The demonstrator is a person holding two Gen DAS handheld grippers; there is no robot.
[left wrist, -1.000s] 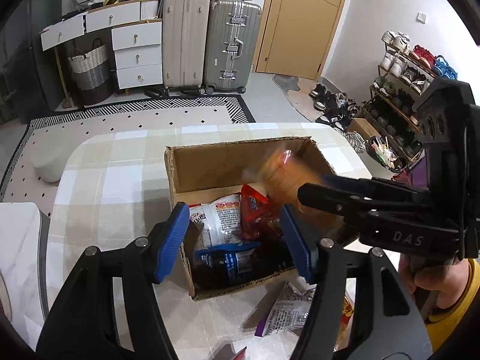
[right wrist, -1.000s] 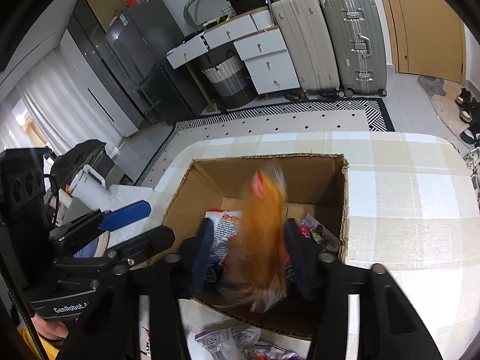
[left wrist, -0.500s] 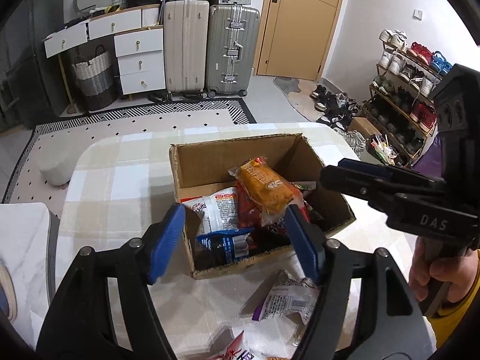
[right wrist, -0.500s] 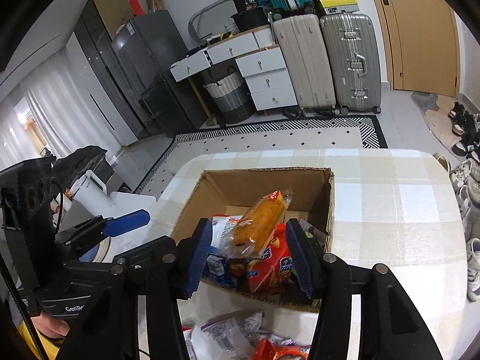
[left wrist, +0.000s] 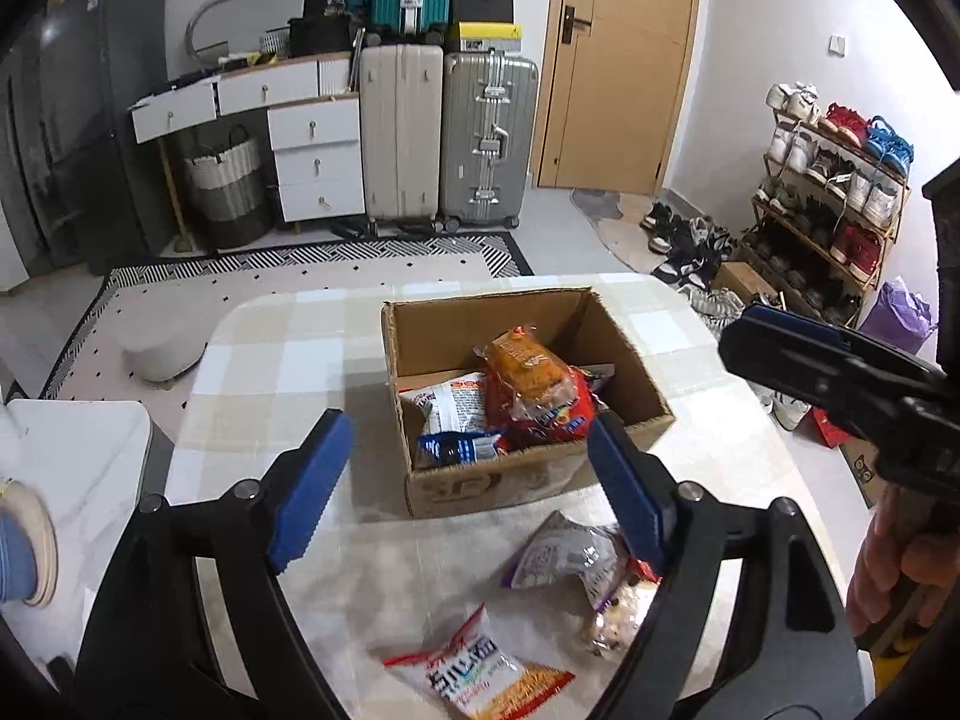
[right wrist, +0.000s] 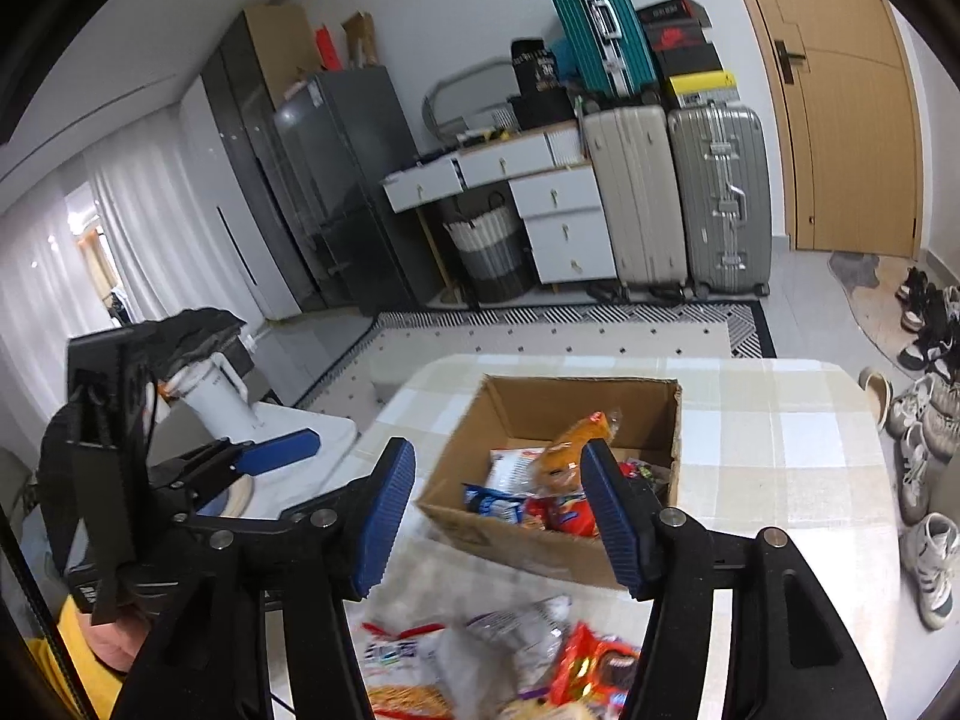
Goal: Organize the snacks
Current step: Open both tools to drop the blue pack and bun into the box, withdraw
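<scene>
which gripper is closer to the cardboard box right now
Hard to call; both look about equally near. The left gripper hangs over the table just short of the cardboard box, jaws opening, empty. The right gripper sits similarly back, also opening and empty.

- The counter (left wrist: 288, 348) wears a checked cloth of beige and white squares.
- A cardboard box (left wrist: 516, 480) stands on it, open-topped, with snack packets inside.
- Loose packets lie on the cloth in front of the box: a red-and-white packet (left wrist: 480, 669) and a purple-edged clear packet (left wrist: 561, 552).
</scene>
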